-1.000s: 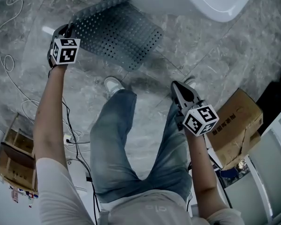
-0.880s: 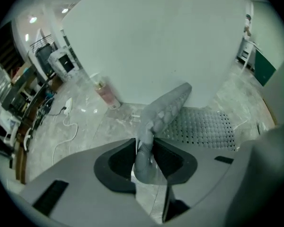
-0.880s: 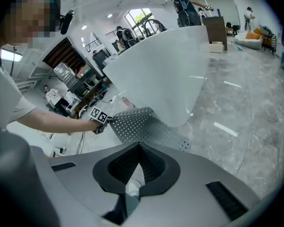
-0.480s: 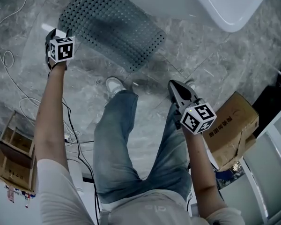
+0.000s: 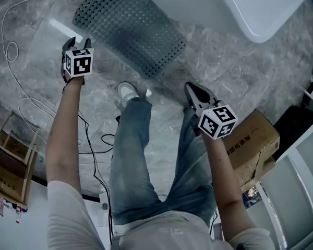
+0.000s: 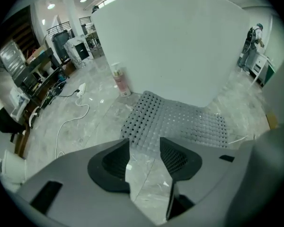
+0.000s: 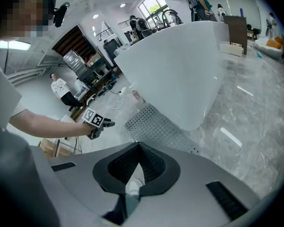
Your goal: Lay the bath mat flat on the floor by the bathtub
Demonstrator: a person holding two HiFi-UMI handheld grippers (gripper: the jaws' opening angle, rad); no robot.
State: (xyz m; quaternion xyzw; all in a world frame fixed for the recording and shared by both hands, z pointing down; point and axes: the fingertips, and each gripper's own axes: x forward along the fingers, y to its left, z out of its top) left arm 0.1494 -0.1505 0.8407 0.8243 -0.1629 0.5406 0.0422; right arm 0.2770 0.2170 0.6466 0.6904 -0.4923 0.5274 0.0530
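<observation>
The grey perforated bath mat point(image 5: 130, 27) lies flat on the marble floor, its far edge against the white bathtub point(image 5: 240, 4). My left gripper point(image 5: 77, 41) hovers just off the mat's near left corner, clear of it. Its jaws have just opened and then eased in a little, and nothing is between them. The left gripper view shows the mat point(image 6: 180, 124) beyond the open left gripper point(image 6: 144, 148), under the tub point(image 6: 170, 46). My right gripper point(image 5: 190, 86) is shut and empty above the person's right knee. The right gripper view shows the right gripper point(image 7: 138, 150), the mat point(image 7: 156, 126) and the left gripper point(image 7: 104, 123).
The person's legs in jeans and a white shoe point(image 5: 128, 92) stand just short of the mat. A cardboard box point(image 5: 250, 145) sits at the right, a wooden crate point(image 5: 10, 160) at the left. White cables point(image 5: 13, 51) trail over the floor. A pink bottle point(image 6: 119, 82) stands by the tub.
My left gripper let go of the mat's raised corner and drew back from it. The mat dropped flat. The right gripper shifted slightly and stayed shut.
</observation>
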